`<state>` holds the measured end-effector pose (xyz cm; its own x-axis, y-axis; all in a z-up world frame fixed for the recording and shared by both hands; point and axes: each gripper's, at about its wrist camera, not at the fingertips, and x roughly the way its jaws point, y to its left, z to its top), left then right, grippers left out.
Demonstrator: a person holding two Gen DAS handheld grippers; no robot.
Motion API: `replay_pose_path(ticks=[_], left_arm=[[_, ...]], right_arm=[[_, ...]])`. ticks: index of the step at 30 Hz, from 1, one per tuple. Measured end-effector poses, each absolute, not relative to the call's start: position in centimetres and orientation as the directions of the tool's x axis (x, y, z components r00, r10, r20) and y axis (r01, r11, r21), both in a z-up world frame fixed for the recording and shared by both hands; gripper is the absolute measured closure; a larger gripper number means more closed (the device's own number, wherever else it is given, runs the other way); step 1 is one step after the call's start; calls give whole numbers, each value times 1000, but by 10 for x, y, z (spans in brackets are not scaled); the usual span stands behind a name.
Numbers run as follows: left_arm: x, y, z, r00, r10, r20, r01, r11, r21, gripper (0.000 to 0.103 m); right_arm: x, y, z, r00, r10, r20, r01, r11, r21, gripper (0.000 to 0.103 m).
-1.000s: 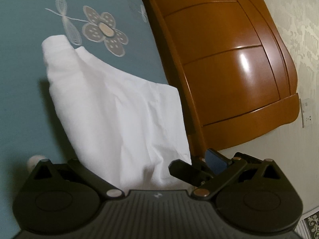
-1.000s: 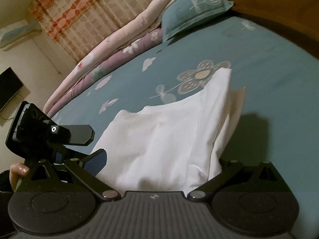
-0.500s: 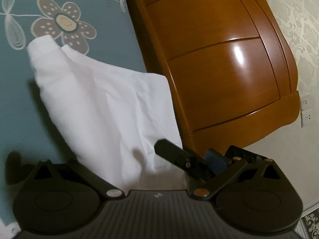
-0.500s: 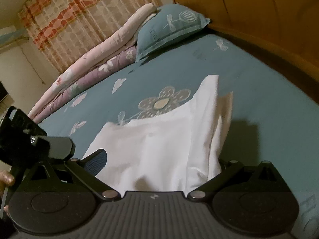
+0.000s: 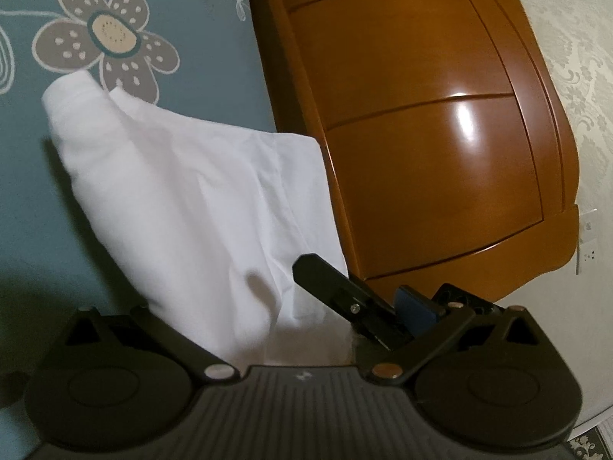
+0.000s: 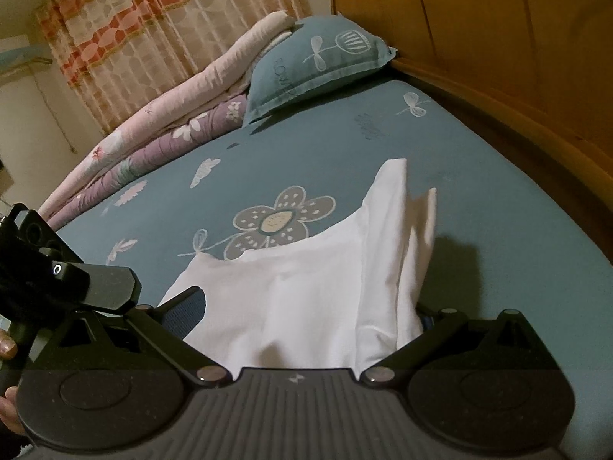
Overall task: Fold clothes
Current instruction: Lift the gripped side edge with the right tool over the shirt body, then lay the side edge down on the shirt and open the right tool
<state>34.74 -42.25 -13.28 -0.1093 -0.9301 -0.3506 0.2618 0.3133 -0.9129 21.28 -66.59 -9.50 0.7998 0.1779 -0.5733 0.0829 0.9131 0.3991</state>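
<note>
Shifted nearer the glossy wooden headboard (image 5: 421,145), one white cotton garment (image 6: 314,291) hangs pinched between left tongs (image 5: 291,345) and right tongs (image 6: 302,341); open teal floral bed (image 6: 306,153) beyond, one pillow (image 6: 318,65).

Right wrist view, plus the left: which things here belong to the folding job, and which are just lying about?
In the job:
- white garment, lifted off the bed
- left gripper, cloth running into its fingers
- right gripper, likewise

Lying about:
- teal floral bedsheet
- teal pillow
- rolled quilts
- wooden headboard
- curtain
</note>
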Motion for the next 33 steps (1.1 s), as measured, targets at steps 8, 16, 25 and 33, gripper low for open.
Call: replay_pose_path(ticks=[8,16,25,33], left_arm=[[351,-420,-149,-144,-910,-389,268,342,-901,2],[344,-385,-114,-36,-853,-520,516,430,-741,2],[325,-382,-81,65,-842,-535,676,432,-597,2],[370,-371,-154,-67,-883,-464,329,420,-846,2]], right_arm=[[208,-671,-116,765,110,-635,142,932,332,0],[165,-684,-95,789,-129,-601,298,935,191,0],[167,-645,-125,772,39,-634,148,960,239,0],[145,-621,-122,801,34,-598,152,954,259,0]])
